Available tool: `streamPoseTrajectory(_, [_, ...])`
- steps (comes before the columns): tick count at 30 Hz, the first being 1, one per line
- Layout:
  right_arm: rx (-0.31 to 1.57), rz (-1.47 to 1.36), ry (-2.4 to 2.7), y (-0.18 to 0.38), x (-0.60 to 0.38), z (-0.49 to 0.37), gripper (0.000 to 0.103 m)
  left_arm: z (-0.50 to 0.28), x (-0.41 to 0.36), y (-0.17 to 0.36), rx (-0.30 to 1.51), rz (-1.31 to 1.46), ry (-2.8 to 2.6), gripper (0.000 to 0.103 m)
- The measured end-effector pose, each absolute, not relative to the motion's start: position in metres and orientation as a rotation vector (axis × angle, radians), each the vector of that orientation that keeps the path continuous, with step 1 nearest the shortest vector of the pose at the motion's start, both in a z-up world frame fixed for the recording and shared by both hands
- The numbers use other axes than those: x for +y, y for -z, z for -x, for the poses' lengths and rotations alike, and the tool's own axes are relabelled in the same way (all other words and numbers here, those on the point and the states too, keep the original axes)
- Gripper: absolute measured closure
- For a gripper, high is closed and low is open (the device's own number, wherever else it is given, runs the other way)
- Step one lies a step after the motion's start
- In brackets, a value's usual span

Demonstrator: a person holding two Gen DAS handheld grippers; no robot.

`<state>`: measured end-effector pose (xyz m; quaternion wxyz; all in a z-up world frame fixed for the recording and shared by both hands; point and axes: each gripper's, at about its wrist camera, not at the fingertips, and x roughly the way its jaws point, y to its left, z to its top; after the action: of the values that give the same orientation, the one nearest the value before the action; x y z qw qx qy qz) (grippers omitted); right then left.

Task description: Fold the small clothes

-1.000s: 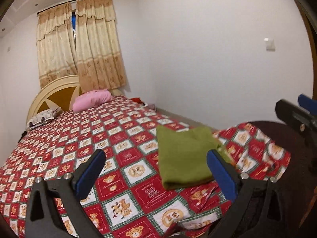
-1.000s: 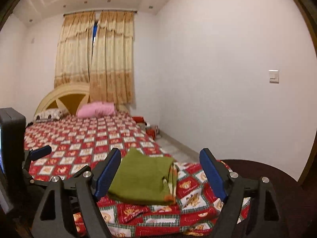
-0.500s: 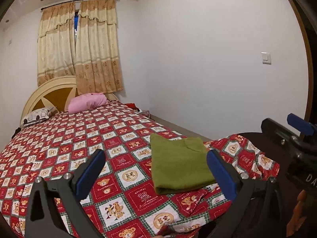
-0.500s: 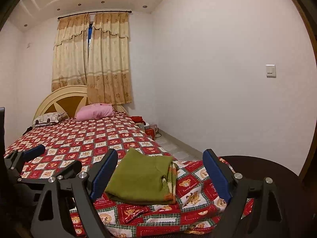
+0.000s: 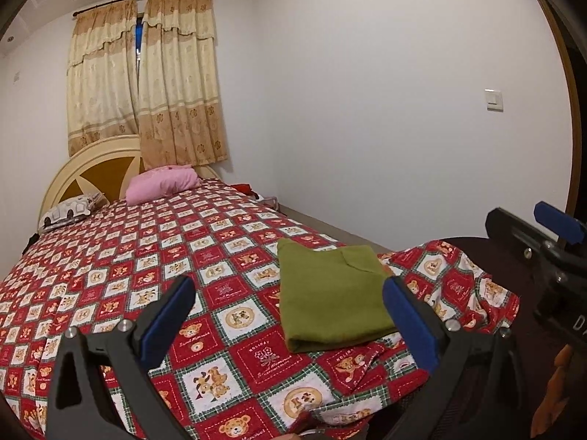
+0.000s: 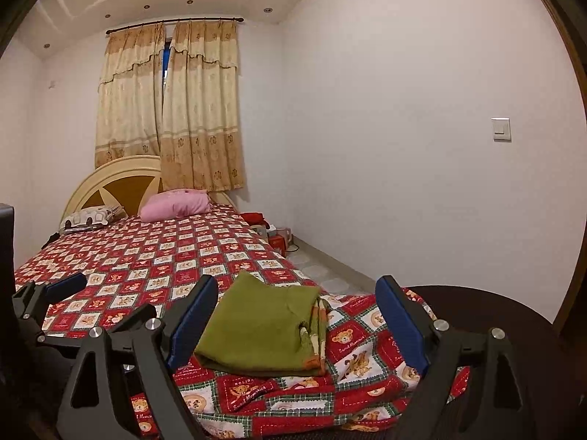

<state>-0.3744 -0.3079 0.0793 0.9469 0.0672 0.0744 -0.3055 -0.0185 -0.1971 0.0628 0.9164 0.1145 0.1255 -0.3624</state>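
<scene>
A small olive-green garment (image 5: 332, 297) lies folded in a neat rectangle near the foot corner of the bed; it also shows in the right wrist view (image 6: 264, 330), with a patterned inner layer at its right edge. My left gripper (image 5: 288, 315) is open and empty, held back from the garment and above the bedspread. My right gripper (image 6: 297, 321) is open and empty, also held back from the garment. The right gripper shows at the right edge of the left wrist view (image 5: 550, 234). The left gripper shows at the left edge of the right wrist view (image 6: 47, 293).
The bed carries a red, white and green bear-print bedspread (image 5: 146, 256). A pink pillow (image 5: 161, 183) and a patterned pillow (image 5: 69, 212) lie by the headboard. A white wall (image 5: 403, 110) runs along the right. A dark round surface (image 6: 495, 311) sits beyond the bed's foot corner.
Both grippers have drawn back and tilted up, so more wall and ceiling show. The folded garment has not moved and both grippers stay open.
</scene>
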Motion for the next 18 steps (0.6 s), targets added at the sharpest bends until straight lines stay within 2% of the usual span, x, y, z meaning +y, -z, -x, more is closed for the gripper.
streamPoseTrajectory(18, [0.171, -0.159, 0.613, -0.074, -0.319, 0.369, 0.015, 0.015, -0.195, -0.059, 0.280, -0.235, 0.743, 0.000])
